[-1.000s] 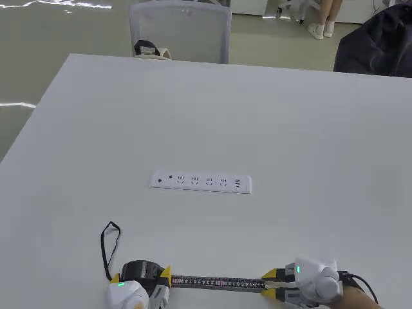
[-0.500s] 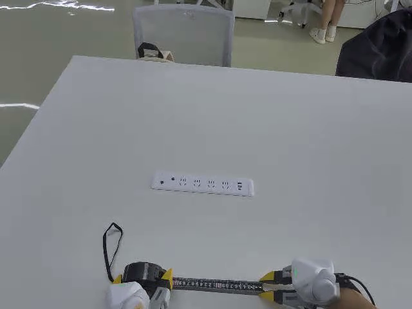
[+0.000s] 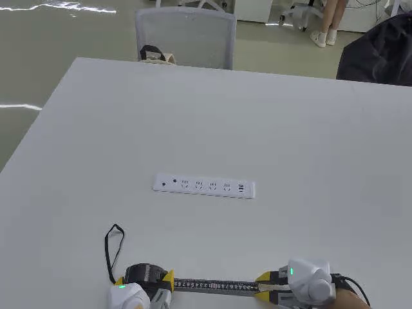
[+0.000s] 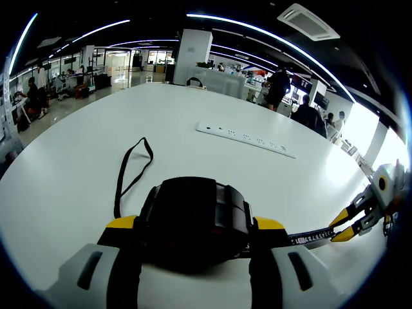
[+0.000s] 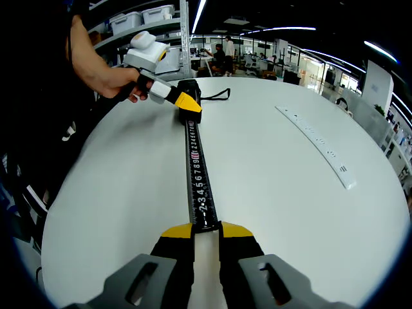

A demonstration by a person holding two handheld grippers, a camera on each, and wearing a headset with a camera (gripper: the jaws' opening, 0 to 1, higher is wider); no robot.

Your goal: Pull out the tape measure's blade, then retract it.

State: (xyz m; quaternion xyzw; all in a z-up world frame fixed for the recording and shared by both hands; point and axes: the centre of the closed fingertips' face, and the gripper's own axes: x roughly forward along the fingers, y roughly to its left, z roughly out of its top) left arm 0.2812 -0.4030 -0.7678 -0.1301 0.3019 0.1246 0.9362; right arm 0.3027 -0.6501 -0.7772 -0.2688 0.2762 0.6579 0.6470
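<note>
A black tape measure case point(image 4: 193, 219) lies on the white table, clamped between the yellow-tipped jaws of my left gripper point(image 3: 143, 288). Its wrist strap point(image 3: 112, 250) loops away over the table. The numbered blade point(image 3: 215, 285) runs flat from the case point(image 3: 143, 275) to my right gripper point(image 3: 262, 286), which is shut on the blade's end. In the right gripper view the blade point(image 5: 198, 180) stretches from my jaws point(image 5: 206, 233) to the case point(image 5: 189, 90) and the left gripper point(image 5: 168, 95).
A white power strip point(image 3: 204, 186) lies mid-table beyond the tape. A grey mesh chair point(image 3: 185, 35) stands at the far edge, a dark bundle point(image 3: 378, 51) at the far right. The table's front edge runs just below both grippers.
The right gripper has moved slightly left toward the case, so the exposed blade is a little shorter. The head camera has tilted, shifting the scene down a bit.
</note>
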